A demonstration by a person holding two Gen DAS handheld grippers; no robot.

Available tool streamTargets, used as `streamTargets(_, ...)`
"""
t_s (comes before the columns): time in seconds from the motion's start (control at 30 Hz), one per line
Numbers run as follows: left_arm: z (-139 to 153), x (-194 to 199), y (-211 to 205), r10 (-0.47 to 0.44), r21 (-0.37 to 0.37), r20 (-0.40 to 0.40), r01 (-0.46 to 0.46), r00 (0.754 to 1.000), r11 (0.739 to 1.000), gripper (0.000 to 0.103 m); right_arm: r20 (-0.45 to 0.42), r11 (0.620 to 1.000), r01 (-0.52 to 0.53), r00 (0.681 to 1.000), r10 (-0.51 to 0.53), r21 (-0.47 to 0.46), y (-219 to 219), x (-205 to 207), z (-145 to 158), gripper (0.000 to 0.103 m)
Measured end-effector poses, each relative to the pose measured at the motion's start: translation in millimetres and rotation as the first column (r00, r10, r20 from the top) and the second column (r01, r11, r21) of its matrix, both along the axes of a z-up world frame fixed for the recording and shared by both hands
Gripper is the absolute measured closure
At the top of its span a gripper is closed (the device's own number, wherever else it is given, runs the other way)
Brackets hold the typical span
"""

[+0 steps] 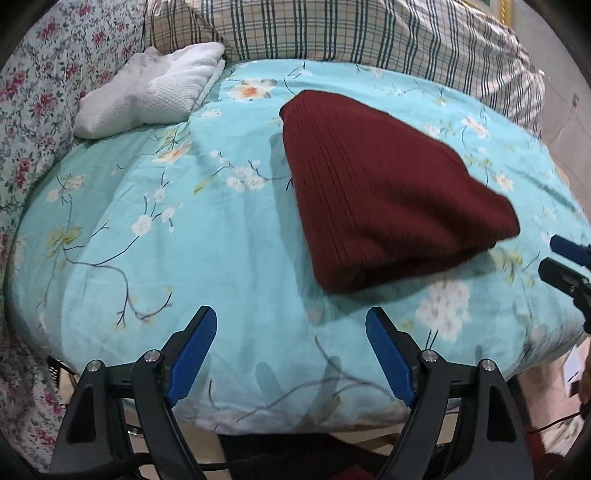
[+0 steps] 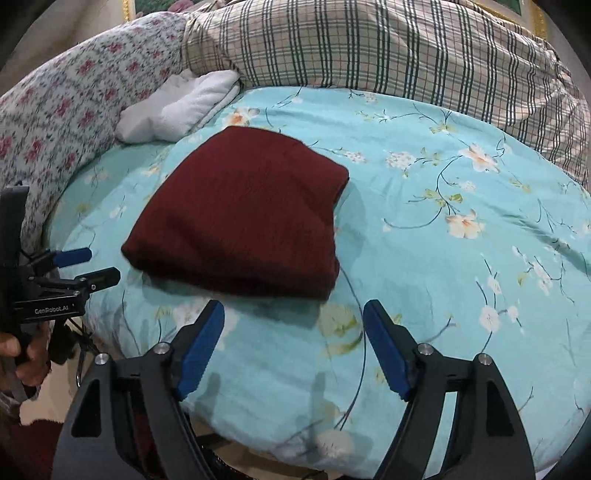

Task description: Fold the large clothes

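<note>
A dark red knitted garment lies folded into a compact bundle on the turquoise floral bed cover. In the right wrist view the same red garment rests just beyond my right gripper, which is open with only bed cover between its blue pads. My left gripper is open too, hanging over bare cover near the bed's front edge, with the garment ahead and to its right. Each gripper shows at the edge of the other's view: the right gripper and the left gripper.
A white folded towel lies at the back left of the bed. A checked quilt is bunched along the back, and a pink-flowered cloth runs down the left side. A hand holds the left gripper's handle.
</note>
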State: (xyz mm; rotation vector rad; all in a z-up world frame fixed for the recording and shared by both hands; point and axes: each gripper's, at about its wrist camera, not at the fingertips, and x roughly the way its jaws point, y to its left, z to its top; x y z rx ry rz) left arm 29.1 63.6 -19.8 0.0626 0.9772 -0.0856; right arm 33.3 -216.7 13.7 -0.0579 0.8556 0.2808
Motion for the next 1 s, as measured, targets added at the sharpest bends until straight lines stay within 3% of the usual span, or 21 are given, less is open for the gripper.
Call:
streamTargets(0.23,-1,-10,-10,-0.012,0.098,0.008,0.011,1.0,0.995,0.019,-0.04,1.0,-0.01,0.999,0.011,0.023,-5,-8,-13,0.025)
streamTargets(0.53,32,-11,-13,0.03,0.243,0.077,-0.048,0.997,0.969,0.015,-0.06,0.997,-0.017,0.998,0.022,0.076,-17,-14,-9,0.024)
streamTargets(0.67,53,-11,-15,0.032,0.263,0.115,-0.062,0.993,0.963,0.014,-0.047,0.994,-0.035,0.998,0.04,0.106,-21,-10,9,0.023)
streamTargets(0.8,73,-7,-14,0.027,0.246,0.137,-0.061,0.99,0.967,0.007,-0.022,0.989,-0.067,0.997,0.07,0.135,-23,-5,30,0.019)
streamTargets(1.0,66,12,-15,0.055,0.252,0.101,-0.08,0.993,0.964,0.004,-0.034,0.986,-0.065,0.997,0.071,0.152,-21,10,27,0.009)
